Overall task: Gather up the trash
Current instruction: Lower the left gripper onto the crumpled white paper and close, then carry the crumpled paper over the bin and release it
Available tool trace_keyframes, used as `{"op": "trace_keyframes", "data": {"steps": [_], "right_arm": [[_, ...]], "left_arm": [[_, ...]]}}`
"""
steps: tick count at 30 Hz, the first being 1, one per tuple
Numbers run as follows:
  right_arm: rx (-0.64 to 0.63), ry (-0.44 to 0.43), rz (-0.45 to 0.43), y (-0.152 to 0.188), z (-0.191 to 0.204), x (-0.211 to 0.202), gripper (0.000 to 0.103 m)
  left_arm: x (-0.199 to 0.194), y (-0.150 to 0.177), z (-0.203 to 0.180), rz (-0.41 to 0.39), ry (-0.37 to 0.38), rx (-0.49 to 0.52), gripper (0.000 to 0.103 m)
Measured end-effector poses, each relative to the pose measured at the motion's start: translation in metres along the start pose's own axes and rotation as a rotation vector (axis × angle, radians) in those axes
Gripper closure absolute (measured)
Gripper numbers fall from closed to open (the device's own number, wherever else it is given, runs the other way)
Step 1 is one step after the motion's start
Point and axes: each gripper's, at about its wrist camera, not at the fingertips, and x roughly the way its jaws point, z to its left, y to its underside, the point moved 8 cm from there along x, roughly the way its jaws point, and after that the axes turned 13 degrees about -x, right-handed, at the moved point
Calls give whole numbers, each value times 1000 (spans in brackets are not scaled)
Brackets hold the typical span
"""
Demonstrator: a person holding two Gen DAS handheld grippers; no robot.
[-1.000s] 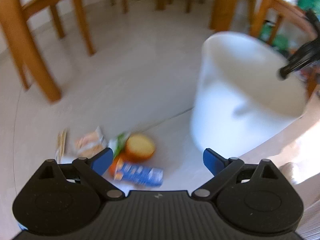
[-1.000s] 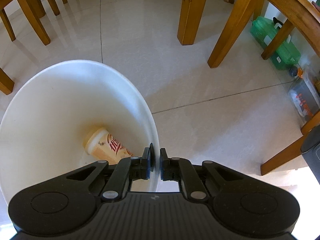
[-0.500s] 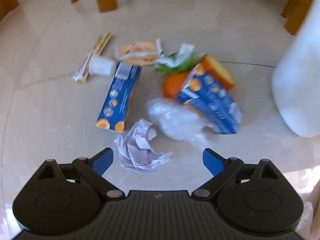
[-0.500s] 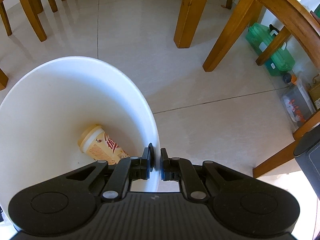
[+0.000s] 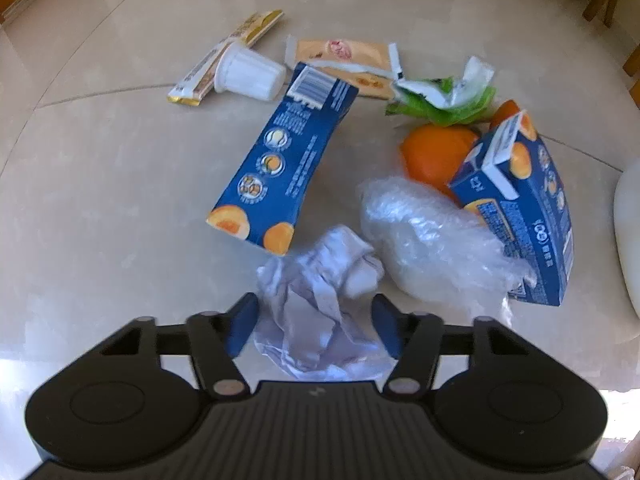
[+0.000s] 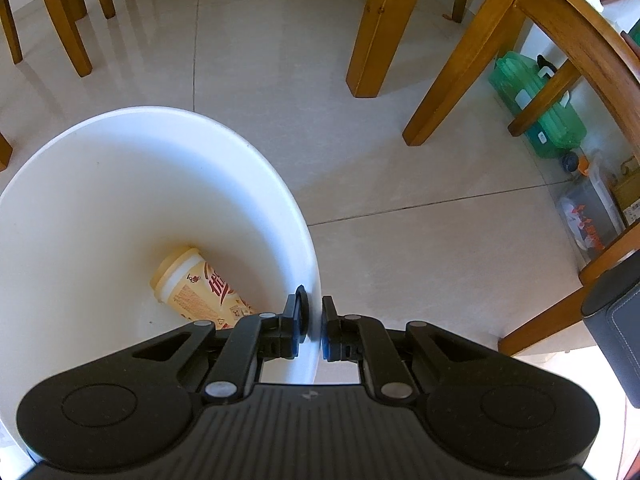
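White crumpled paper (image 5: 320,304) lies on the floor (image 5: 100,184) between the left gripper (image 5: 316,330)'s closing fingers, nearest of the scattered trash. Best to squeeze low around the wad's bulk, keeping clear of the plastic bag (image 5: 432,240) beside it. The right gripper (image 6: 311,328) pinches the bucket (image 6: 224,148)'s rim, steadying it for the drop.

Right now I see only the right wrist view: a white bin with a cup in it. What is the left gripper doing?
Observer: The left gripper is closing around a crumpled white paper ball on the floor.
Operator: Is more trash left?
Observer: Yes: two blue cartons, a clear plastic bag and an orange lie beyond it.
Operator: Anything smaller?
Observer: A small white cup lies on its side, farther back.
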Motion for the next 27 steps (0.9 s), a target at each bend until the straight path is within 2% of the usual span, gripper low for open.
{"op": "trace_keyframes", "data": {"steps": [1, 9, 16, 21, 24, 27], "right_arm": [[-2, 1, 0, 0, 1, 0, 91], [-9, 5, -1, 1, 0, 0, 91], [-16, 2, -6, 0, -1, -1, 91], [-25, -3, -8, -1, 0, 0, 90], [-24, -10, -6, 0, 1, 0, 90], [-17, -30, -2, -1, 0, 1, 91]], "left_arm": [[-1, 1, -1, -2, 2, 8, 56], [-20, 6, -4, 17, 15, 58, 59], [-53, 12, -15, 70, -5, 204, 60], [-107, 8, -40, 95, 71, 293, 60], [-145, -4, -72, 106, 161, 331, 60], [-179, -18, -116, 75, 242, 399, 60]]}}
